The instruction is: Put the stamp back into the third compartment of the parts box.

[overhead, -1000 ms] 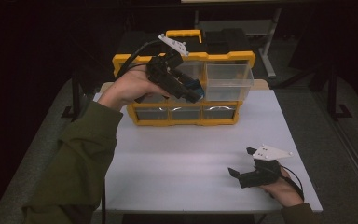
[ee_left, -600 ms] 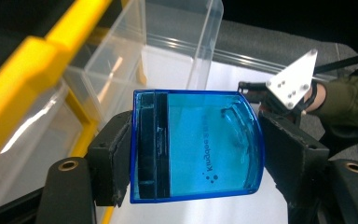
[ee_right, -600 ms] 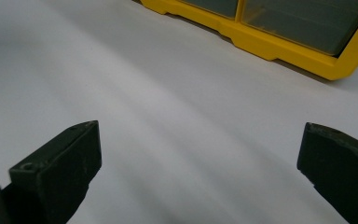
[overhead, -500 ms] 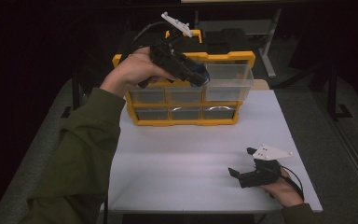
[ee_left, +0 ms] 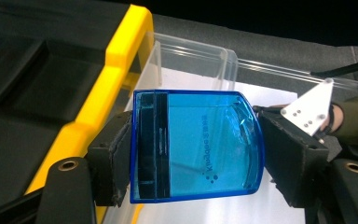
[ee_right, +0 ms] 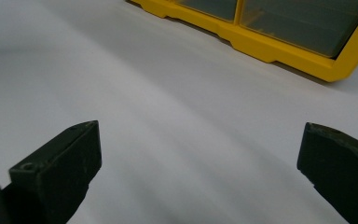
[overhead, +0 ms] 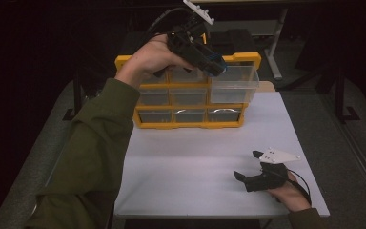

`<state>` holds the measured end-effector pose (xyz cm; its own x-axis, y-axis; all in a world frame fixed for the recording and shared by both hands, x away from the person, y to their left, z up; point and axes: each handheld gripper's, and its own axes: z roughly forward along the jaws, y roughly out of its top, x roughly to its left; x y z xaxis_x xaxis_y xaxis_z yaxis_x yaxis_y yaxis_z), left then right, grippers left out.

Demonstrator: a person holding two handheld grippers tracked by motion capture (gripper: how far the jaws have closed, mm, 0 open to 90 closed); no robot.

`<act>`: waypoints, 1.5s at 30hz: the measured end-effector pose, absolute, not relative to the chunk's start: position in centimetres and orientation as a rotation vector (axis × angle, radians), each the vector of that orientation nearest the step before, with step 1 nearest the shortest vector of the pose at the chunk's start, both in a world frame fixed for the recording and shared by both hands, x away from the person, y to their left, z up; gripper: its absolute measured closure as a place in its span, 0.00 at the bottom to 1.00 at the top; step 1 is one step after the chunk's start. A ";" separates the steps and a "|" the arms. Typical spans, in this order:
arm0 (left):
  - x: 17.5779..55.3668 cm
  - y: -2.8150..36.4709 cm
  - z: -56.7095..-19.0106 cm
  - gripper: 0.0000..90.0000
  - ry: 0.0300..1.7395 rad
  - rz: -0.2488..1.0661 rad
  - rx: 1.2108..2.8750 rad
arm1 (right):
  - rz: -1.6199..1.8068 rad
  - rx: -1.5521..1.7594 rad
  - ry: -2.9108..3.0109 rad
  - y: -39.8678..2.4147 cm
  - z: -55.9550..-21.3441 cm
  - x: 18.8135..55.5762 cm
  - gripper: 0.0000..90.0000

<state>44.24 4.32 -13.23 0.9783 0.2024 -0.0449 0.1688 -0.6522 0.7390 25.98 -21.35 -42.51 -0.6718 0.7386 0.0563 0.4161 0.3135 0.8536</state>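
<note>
I've got my left gripper clamped on the translucent blue plastic box, up over the pulled-out clear drawer at the far right of the yellow organiser, probably for dropping in, while my right gripper idles wide open and empty near-right on the white table.

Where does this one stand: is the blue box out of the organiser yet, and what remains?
Done: the top-right clear drawer of the yellow organiser is pulled out. In hand: the left gripper clamps the blue box above that drawer. Left: setting it down somewhere, probably on the white table, where the right gripper rests open.
</note>
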 end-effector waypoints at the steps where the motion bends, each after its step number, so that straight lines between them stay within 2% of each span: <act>1: 44.4 4.1 -13.3 0.35 0.263 0.051 2.289 | 1.299 1.033 2.241 -21.4 -42.5 26.0 0.00; 30: 45.8 0.8 -15.6 0.34 0.233 0.074 2.309 | 1.302 1.012 2.244 -21.3 -42.5 26.0 0.00; 37: 45.7 1.1 -15.4 0.33 0.230 0.067 2.245 | 1.298 1.014 2.244 -21.3 -42.5 26.0 0.00; 39: 45.6 1.3 -15.2 0.35 0.238 0.062 2.237 | 1.299 1.013 2.242 -21.3 -42.5 26.1 0.00; 45: 45.2 2.2 -14.5 0.55 0.266 -0.009 2.207 | 1.299 1.021 2.239 -21.3 -42.5 26.1 0.00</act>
<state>45.24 2.20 -14.50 0.9770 0.1877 -0.1014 0.1940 -0.5842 0.7881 26.05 -21.33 -42.47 -0.6757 0.7356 0.0489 0.4075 0.3174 0.8563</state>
